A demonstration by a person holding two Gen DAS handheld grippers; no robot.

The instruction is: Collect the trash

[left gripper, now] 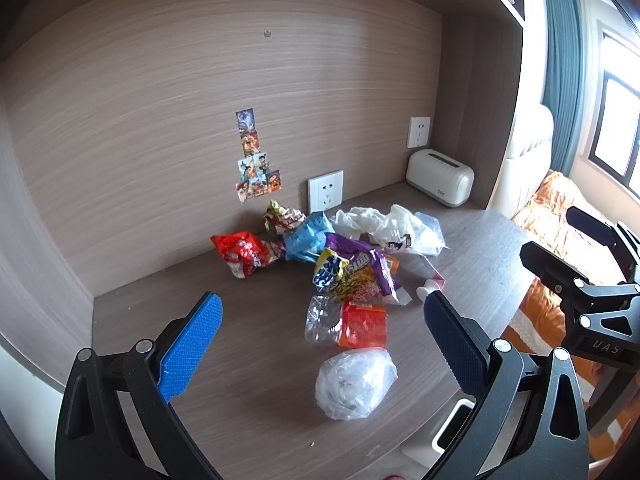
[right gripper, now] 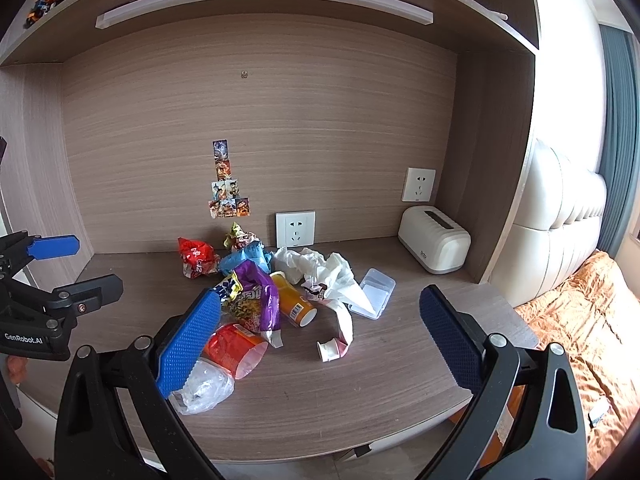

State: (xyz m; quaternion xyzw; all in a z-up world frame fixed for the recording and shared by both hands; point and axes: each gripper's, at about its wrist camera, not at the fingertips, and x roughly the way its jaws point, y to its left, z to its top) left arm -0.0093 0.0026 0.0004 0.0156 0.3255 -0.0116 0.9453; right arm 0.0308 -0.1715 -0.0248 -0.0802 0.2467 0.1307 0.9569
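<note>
A heap of trash lies on the wooden desk (left gripper: 248, 392): a red snack bag (left gripper: 242, 252), a blue wrapper (left gripper: 308, 236), a purple and yellow noodle bag (left gripper: 352, 268), an orange packet (left gripper: 362, 324), a white plastic bag (left gripper: 384, 224) and a knotted clear bag (left gripper: 354, 384). The right wrist view adds an orange cup (right gripper: 294, 300) on its side, a clear box (right gripper: 374, 292) and a small white tub (right gripper: 330, 350). My left gripper (left gripper: 323, 299) hangs open above the orange packet and clear bag. The right gripper (right gripper: 320, 294) is open too, above the heap's near side, holding nothing.
A white ribbed appliance (right gripper: 436, 242) stands at the back right under a wall socket (right gripper: 418, 184). Stickers (right gripper: 228, 200) are on the back panel. A white-rimmed container (left gripper: 456, 428) sits below the desk's front edge. A bed with an orange cover (right gripper: 580, 320) lies to the right.
</note>
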